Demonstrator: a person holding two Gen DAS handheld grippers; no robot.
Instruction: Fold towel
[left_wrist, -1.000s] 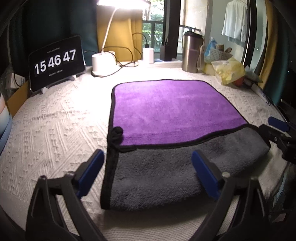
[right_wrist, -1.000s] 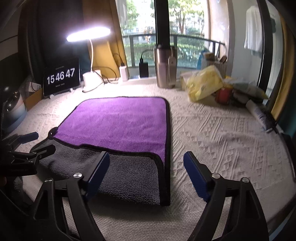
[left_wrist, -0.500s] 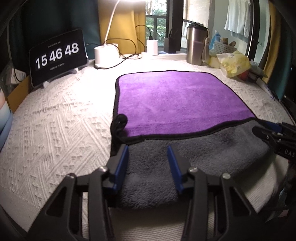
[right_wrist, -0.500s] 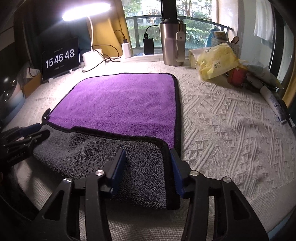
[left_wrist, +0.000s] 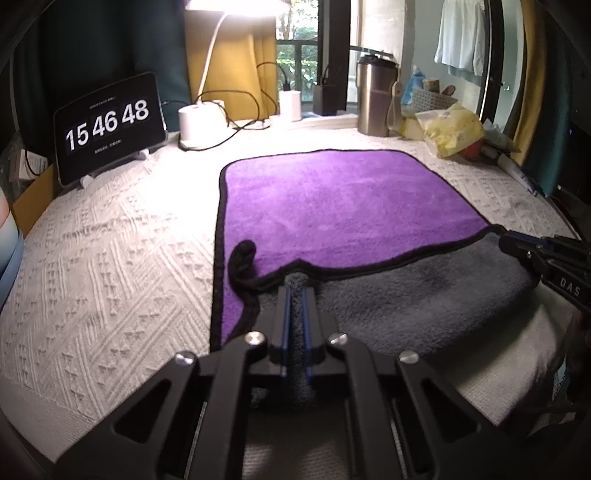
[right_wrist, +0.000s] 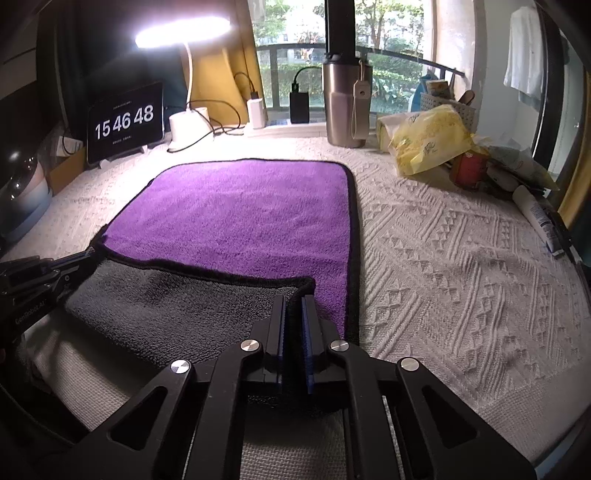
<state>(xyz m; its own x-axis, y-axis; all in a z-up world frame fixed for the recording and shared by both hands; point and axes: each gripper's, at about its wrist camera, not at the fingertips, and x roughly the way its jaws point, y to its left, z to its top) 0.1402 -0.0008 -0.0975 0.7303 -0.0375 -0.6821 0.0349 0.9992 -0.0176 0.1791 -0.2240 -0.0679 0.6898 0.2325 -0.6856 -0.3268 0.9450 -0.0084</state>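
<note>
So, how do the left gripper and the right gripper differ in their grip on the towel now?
The left gripper pinches the towel near its left corner, beside a black loop; the right gripper pinches near the right corner, where no loop shows. Both are shut on the grey folded-over flap, at its near edge.

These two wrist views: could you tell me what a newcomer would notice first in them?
The purple towel lies in the middle of the white bedspread, its near grey edge pinched by both the left gripper and the right gripper. Behind it, at far left, a clock display stands beside a glowing lamp.
</note>
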